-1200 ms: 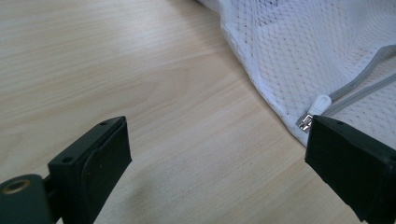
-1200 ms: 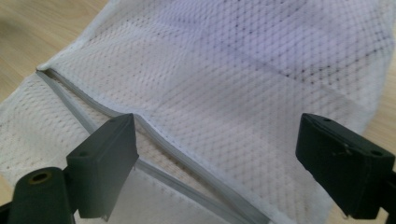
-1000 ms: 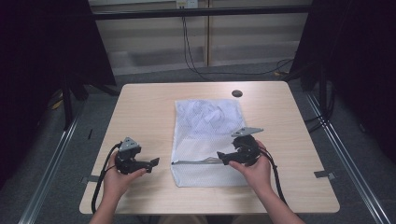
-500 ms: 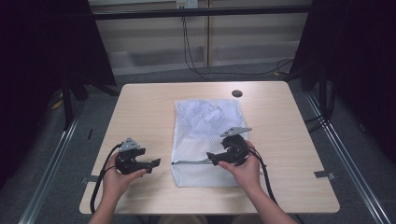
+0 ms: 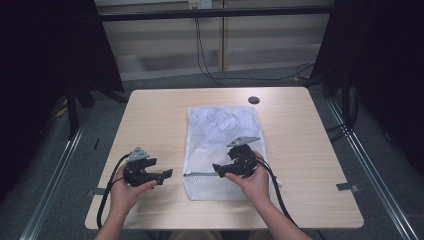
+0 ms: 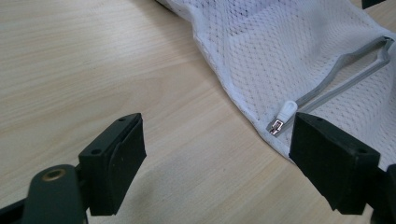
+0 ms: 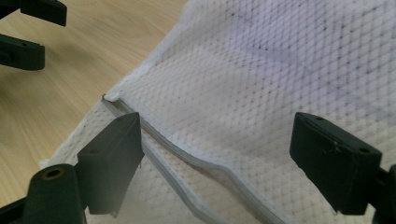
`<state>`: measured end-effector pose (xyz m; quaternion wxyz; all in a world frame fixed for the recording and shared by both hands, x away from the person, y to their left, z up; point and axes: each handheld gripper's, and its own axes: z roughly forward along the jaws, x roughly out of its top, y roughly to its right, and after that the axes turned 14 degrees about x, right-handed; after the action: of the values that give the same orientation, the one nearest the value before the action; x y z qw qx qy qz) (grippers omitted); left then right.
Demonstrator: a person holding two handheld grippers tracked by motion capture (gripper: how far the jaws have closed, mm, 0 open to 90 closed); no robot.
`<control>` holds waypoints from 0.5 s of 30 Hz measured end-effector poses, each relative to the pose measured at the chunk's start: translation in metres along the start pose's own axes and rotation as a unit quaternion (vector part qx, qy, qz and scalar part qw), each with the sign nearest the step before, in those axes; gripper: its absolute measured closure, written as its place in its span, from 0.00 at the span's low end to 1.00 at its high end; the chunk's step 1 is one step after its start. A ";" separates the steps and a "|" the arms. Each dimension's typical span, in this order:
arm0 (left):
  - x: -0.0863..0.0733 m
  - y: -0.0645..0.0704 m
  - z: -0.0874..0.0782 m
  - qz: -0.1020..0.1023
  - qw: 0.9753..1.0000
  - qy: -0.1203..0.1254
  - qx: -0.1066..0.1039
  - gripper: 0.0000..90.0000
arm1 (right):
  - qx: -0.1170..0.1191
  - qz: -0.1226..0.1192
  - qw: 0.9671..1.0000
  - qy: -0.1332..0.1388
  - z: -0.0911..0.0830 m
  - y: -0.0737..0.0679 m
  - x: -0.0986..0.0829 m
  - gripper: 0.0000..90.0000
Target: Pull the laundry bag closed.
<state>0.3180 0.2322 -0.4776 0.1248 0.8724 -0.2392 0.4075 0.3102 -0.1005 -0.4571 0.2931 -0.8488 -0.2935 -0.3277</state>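
Note:
A white mesh laundry bag [image 5: 222, 135] lies flat in the middle of the table, with clothing inside. Its grey zipper [image 5: 200, 174] runs across the near end and is partly open [image 6: 359, 65]. The white zipper pull [image 6: 283, 115] sits at the bag's left edge. My left gripper [image 5: 167, 174] is open on the bare table just left of that edge, and the pull lies close to its right jaw [image 6: 219, 144]. My right gripper [image 5: 216, 168] is open over the bag, its jaws either side of the zipper line [image 7: 187, 154].
The wooden table [image 5: 305, 135] has bare room to the left, right and far side of the bag. A small dark round cap [image 5: 254, 100] sits near the far edge. Cables trail from both grippers toward the near edge. Dark floor and rails surround the table.
My right gripper has slid left across the bag, closer to the zipper and to the left gripper. The left gripper has hardly moved. Both stay open.

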 end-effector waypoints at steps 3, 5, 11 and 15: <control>0.000 0.001 0.000 -0.001 1.000 -0.001 -0.002 0.20 | 0.011 0.000 1.000 -0.002 0.006 -0.004 0.001 0.23; 0.000 0.001 0.000 -0.003 1.000 -0.002 -0.003 0.20 | 0.020 0.001 1.000 -0.004 0.011 -0.007 0.002 0.31; 0.000 0.000 0.000 -0.006 1.000 -0.003 -0.007 0.20 | 0.038 0.011 0.999 0.001 0.020 -0.012 0.004 0.34; 0.000 0.000 0.000 -0.009 1.000 -0.005 -0.005 0.20 | 0.049 0.019 0.999 0.002 0.026 -0.014 0.006 0.37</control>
<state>0.3176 0.2323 -0.4775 0.1314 0.8758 -0.2342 0.4011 0.3141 -0.0719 -0.4644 0.3411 -0.8381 -0.2923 -0.3095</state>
